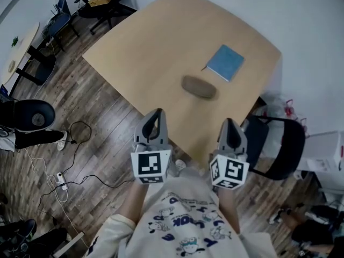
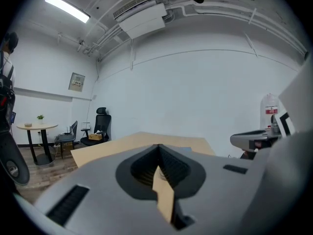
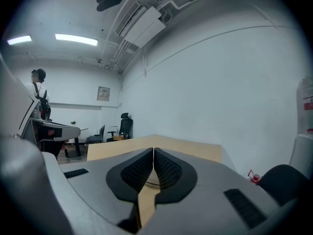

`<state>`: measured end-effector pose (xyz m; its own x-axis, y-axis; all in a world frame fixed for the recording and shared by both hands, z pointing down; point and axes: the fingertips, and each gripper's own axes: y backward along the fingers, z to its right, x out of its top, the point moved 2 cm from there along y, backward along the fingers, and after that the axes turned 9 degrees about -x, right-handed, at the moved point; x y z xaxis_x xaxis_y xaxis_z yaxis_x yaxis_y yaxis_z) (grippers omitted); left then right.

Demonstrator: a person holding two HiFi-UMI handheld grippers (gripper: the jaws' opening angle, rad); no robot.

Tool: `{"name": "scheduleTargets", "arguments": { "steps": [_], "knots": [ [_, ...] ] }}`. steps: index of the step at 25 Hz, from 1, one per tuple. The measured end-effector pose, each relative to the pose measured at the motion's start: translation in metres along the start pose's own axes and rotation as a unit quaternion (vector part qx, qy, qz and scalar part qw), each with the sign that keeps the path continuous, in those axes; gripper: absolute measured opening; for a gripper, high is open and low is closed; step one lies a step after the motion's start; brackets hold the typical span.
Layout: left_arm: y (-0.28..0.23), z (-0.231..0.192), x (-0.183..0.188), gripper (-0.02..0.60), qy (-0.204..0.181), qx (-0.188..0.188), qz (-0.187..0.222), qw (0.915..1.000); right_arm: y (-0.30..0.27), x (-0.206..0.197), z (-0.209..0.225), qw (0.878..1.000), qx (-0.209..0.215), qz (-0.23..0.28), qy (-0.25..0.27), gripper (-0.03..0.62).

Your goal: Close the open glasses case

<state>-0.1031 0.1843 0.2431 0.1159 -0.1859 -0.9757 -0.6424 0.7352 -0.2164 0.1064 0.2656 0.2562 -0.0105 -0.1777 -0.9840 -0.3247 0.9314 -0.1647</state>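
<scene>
A brown oval glasses case lies on the wooden table, its lid down as far as the head view shows. Both grippers hang at the table's near edge, well short of the case. My left gripper is shut with nothing in it, its jaws meeting tip to tip in the left gripper view. My right gripper is likewise shut and empty. In the right gripper view a sliver of the case shows low between the jaws.
A blue notebook lies just beyond the case. A black chair stands at the table's right corner. Office chairs and a round table stand far left; cables run over the wood floor. A person stands at the far left.
</scene>
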Motion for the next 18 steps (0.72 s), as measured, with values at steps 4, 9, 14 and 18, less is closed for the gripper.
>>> {"name": "scheduleTargets", "arguments": {
  "steps": [4,9,14,18],
  "knots": [
    [-0.012,-0.011,-0.002,0.002,-0.001,-0.001,-0.007,1.0000,-0.016,-0.004,-0.008,1.000,0.015,-0.010,0.011,0.006],
    [-0.045,-0.029,-0.007,0.002,-0.008,-0.020,-0.018,0.9996,-0.049,-0.008,-0.021,0.999,0.029,-0.021,0.018,0.006],
    [-0.096,-0.048,-0.018,0.002,0.002,-0.061,-0.047,0.9971,-0.093,-0.011,-0.034,0.997,0.045,-0.044,0.039,0.006],
    [-0.145,-0.049,-0.033,0.002,-0.013,-0.122,-0.088,0.9885,-0.128,-0.023,-0.039,0.993,0.066,-0.085,0.040,0.009]
  ]
}}
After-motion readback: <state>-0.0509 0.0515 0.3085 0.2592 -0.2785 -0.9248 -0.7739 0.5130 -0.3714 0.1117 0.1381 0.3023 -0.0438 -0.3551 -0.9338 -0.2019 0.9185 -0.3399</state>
